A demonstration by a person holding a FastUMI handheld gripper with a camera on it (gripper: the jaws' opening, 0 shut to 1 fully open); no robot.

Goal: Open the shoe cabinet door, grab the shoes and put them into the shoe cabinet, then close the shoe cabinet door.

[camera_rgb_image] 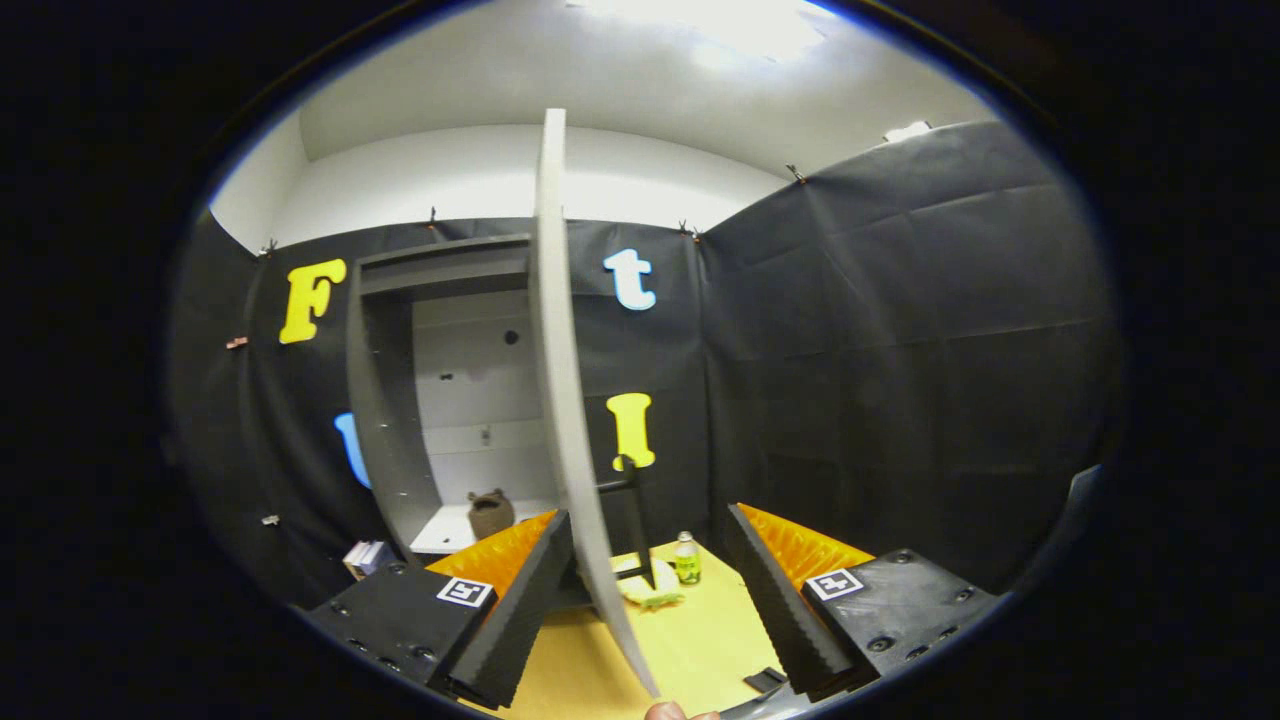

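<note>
your gripper [640, 610]: jaws spread, the cabinet door [562, 400] edge-on between them, touching the left finger [520, 600]. beyond: open shoe cabinet [385, 400], a brown shoe [490, 513] on its bottom shelf. small bottle [686, 558] on yellow floor [700, 640].

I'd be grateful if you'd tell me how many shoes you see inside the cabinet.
1: a brown shoe on the cabinet floor, beyond the open gripper and left of the door. Others may be hidden.

Matt grey cabinet door [556, 380], ribbed black tool [645, 620] pads [520, 620].
</note>
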